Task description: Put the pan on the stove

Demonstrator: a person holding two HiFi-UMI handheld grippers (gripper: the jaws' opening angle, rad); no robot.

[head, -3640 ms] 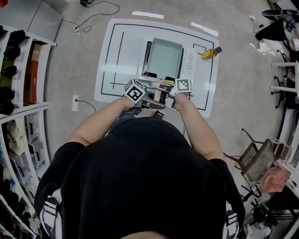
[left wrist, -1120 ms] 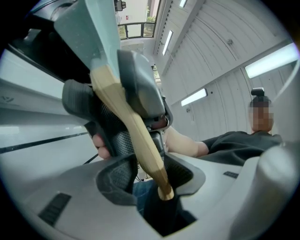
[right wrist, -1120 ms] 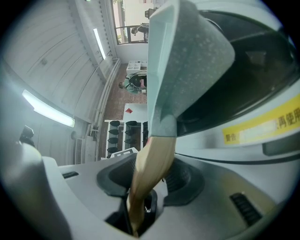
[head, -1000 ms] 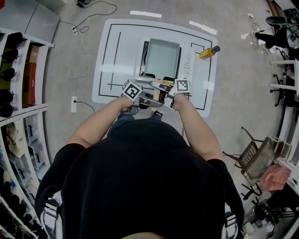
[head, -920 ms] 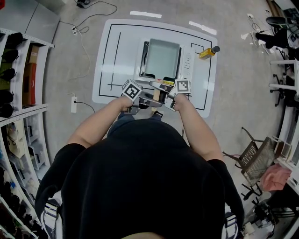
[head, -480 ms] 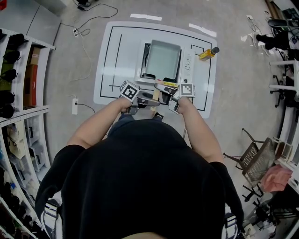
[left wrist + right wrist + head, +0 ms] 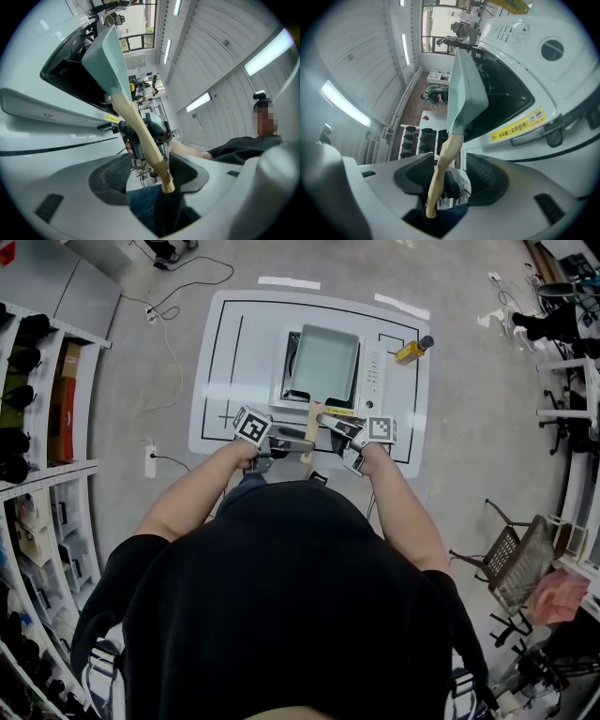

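The pale green square pan (image 7: 324,364) rests on the white stove (image 7: 373,371), its wooden handle (image 7: 310,427) pointing back toward me. My left gripper (image 7: 284,435) is at the handle's left and my right gripper (image 7: 332,420) at its right. In the left gripper view the handle (image 7: 140,140) runs between the jaws of the left gripper (image 7: 147,171); they are opening, and the pads stand off the wood. In the right gripper view the handle (image 7: 439,166) lies between the spread pads of the right gripper (image 7: 450,176), and the pan (image 7: 466,89) rises beyond.
The stove stands on a white table (image 7: 234,352) marked with black lines. A yellow bottle (image 7: 412,350) lies at the table's far right. Shelving (image 7: 37,427) runs along the left, a power strip (image 7: 150,460) and cables lie on the floor, and a chair (image 7: 516,559) is at right.
Both grippers' jaws have let go of the wooden handle and drawn slightly apart, leaving the handle bare between them. The pan stays on the stove.
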